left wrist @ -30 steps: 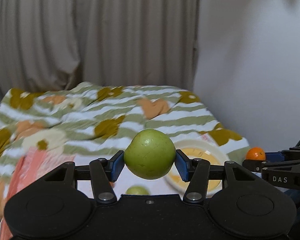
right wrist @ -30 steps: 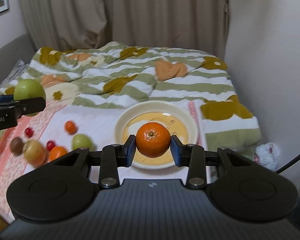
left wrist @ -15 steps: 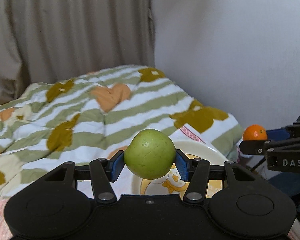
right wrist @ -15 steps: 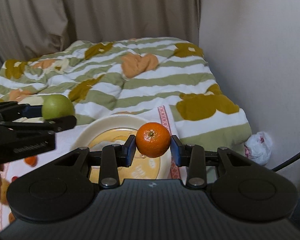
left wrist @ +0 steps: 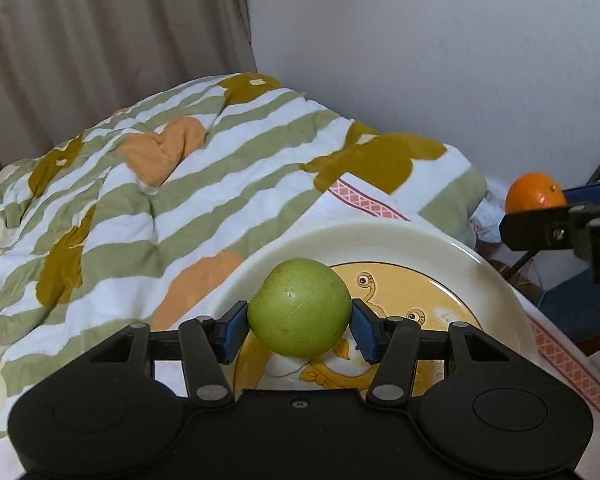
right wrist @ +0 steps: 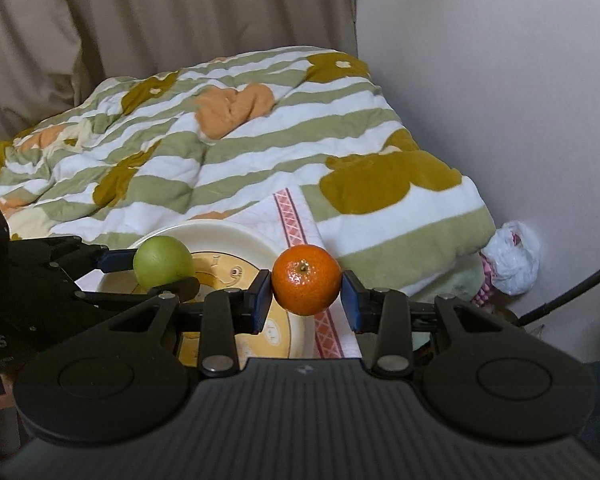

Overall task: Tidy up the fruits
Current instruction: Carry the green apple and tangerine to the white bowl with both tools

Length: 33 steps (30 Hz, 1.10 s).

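The left claw (left wrist: 299,322) is gripping a green apple (left wrist: 299,307) between its two blue pads, and the fruit is hanging above the cream plate (left wrist: 380,240), over the plate's yellow cartoon centre toward its 9 o'clock side; whether the apple is touching the plate is not something the views are settling, though it is looking raised clear of it; the right claw (right wrist: 306,300) is clamping an orange tangerine (right wrist: 306,285), stem dimple facing the camera, and in the right wrist view that fruit is sitting over the plate's 3 o'clock rim, where the rim is meeting a white cloth with a pink lattice border (right wrist: 290,216); in the left wrist view the tangerine is showing at 2 o'clock from the apple, well apart from it, held out beyond the plate's edge by black fingers (left wrist: 540,226); in the right wrist view the apple is showing at 9 o'clock from the tangerine, near it but not touching; the plate is resting on the cloth, which is lying on a bed; a striped green and white blanket (left wrist: 148,184) with ochre and peach shapes is bunching behind the plate at 12 o'clock; a beige curtain (right wrist: 160,20) is hanging behind the bed; a crumpled white plastic bag (right wrist: 514,258) is lying against the wall at 3 o'clock
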Tool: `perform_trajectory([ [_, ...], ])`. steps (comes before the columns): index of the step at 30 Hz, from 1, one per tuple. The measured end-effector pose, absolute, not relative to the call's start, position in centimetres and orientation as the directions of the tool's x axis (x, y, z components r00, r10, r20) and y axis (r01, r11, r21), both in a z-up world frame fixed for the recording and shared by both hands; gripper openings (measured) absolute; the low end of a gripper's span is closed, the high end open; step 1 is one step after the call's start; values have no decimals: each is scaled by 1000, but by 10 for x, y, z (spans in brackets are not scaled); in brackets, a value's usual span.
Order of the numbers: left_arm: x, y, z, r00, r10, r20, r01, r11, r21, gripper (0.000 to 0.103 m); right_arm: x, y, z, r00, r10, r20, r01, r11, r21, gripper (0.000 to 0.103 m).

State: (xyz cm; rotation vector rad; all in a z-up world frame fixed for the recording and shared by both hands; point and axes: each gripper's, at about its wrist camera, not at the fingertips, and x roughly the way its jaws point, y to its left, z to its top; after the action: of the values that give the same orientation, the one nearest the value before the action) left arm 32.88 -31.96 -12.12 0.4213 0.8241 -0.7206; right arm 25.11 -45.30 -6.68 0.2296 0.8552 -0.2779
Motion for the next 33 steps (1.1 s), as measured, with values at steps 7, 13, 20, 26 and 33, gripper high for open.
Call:
perform_trajectory([
  [7,327,-320,-116,466,-428,-775,714,699,44,97,248,-463,-63,625,-159,-764,341,936,84,53],
  [13,315,-304,-94,507,-414,-756,676,735,52,98,241,-469,-52,642,-144,-753,303,950,77,53],
  [20,296,-275,-67,552,-389,-737,592,806,18,98,240,-460,-47,662,-70,-746,171,983,60,53],
  [26,285,-253,-53,568,-358,-741,511,859,-23,99,250,-440,-54,672,5,-741,24,999,28,53],
  [33,270,-227,-41,621,-308,-721,425,905,-20,99,278,-424,-86,643,59,-764,-103,995,-10,53],
])
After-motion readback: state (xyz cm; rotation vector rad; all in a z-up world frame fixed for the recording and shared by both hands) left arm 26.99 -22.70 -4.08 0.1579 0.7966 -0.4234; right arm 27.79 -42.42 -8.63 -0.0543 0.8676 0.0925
